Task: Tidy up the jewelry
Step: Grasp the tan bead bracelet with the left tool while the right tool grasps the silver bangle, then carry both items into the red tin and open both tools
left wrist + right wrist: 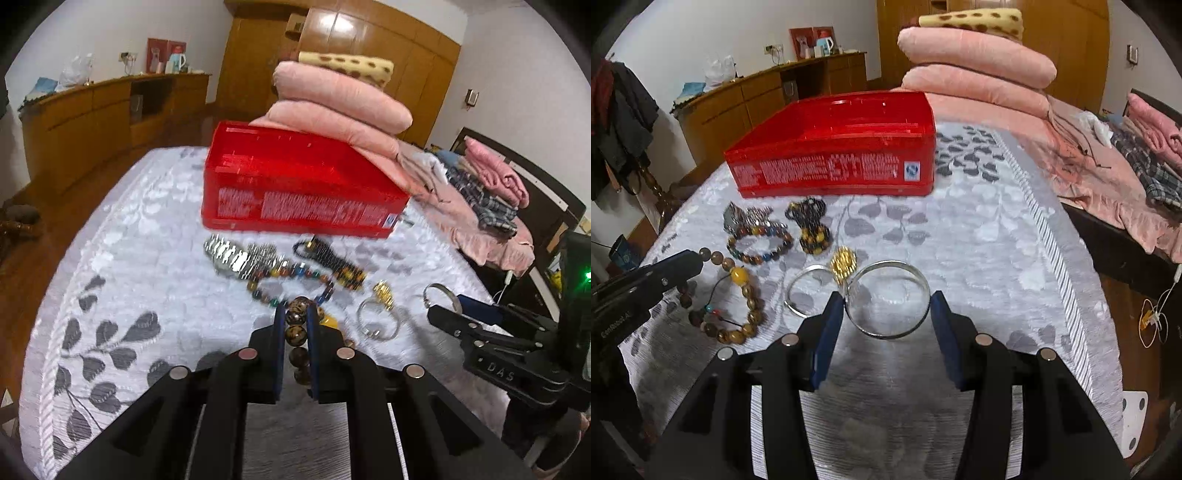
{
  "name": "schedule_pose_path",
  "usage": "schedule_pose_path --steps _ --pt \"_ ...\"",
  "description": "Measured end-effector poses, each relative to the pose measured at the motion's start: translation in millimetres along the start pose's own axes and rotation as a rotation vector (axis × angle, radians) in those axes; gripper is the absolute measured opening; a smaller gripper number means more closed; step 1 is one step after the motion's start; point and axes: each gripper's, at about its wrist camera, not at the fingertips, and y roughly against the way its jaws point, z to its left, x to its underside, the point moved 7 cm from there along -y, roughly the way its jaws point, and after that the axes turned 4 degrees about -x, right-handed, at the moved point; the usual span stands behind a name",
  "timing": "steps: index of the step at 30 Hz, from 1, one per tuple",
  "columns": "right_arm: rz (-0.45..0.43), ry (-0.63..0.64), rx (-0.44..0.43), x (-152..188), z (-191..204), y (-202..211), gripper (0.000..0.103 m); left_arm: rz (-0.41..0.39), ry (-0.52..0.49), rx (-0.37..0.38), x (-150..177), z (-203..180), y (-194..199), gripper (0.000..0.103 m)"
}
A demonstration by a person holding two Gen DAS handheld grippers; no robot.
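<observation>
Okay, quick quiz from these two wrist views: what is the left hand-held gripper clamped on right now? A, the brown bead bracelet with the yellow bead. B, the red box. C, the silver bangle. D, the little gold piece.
A: in the left wrist view the left hand-held gripper has its jaws pinched on the brown bead bracelet, while the silver bangle sits between the right one's jaws.

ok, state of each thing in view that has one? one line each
Left gripper: shut on brown bead bracelet.
Right gripper: around large silver bangle, pads at its sides, grip unclear.
Small silver bangle: flat on bed, untouched.
Red plastic box: on bed, lid state unclear.
Multicoloured bead bracelet: lying loose.
</observation>
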Motion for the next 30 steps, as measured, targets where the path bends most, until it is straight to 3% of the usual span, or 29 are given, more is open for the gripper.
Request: schedule_pose_path --steps 12,30 --pt "-0.057 0.027 -0.033 -33 10 14 0.047 -0.099 -0.008 0.037 -37 -13 21 0.011" --pt "-0.107 0.037 -0.088 -103 15 2 0.047 -0.156 -0.010 0.005 -102 -6 2 0.011"
